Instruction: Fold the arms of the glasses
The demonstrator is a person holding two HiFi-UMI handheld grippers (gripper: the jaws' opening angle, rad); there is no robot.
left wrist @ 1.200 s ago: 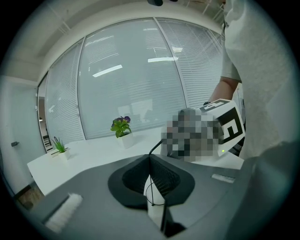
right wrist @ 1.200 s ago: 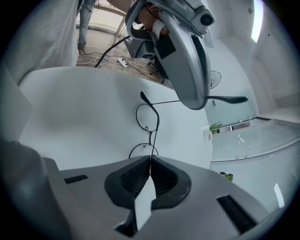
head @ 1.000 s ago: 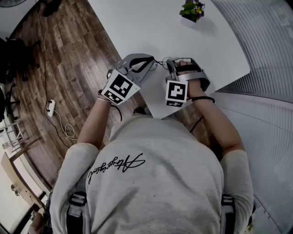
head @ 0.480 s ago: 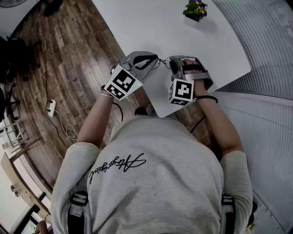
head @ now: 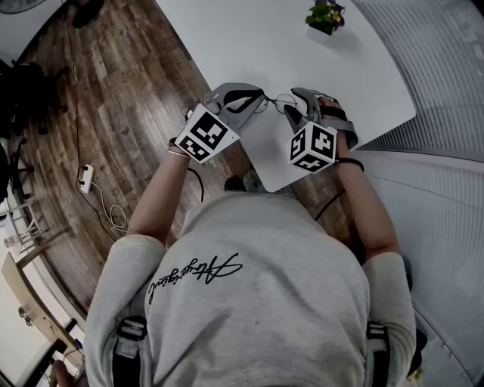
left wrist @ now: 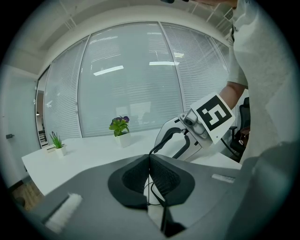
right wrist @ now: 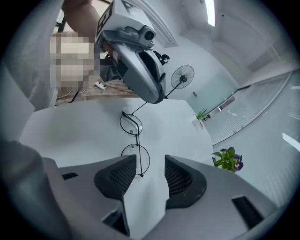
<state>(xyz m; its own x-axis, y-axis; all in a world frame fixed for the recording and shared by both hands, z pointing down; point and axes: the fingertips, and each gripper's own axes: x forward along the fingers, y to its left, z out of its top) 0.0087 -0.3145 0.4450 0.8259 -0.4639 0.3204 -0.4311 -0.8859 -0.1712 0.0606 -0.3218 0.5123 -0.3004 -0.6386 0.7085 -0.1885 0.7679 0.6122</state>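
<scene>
1. Two grippers meet over the near edge of a white table [head: 249, 45]. A plank floor [head: 98, 98] lies to the left and slatted blinds [head: 431, 60] to the right.
2. Left gripper [head: 253, 97]: jaws together, clamped on a thin arm of the glasses [head: 274, 102].
3. Right gripper [head: 296, 97]: jaws opening, with the pads clear of the frame just ahead.
4. The glasses sit between the grippers. A potted plant [head: 323, 17] stands at the far side.

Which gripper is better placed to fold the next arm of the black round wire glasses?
Probably right: the right gripper is opening its jaws, empty, with the near end of the glasses beside one pad. The left gripper is clamped on their far arm.
</scene>
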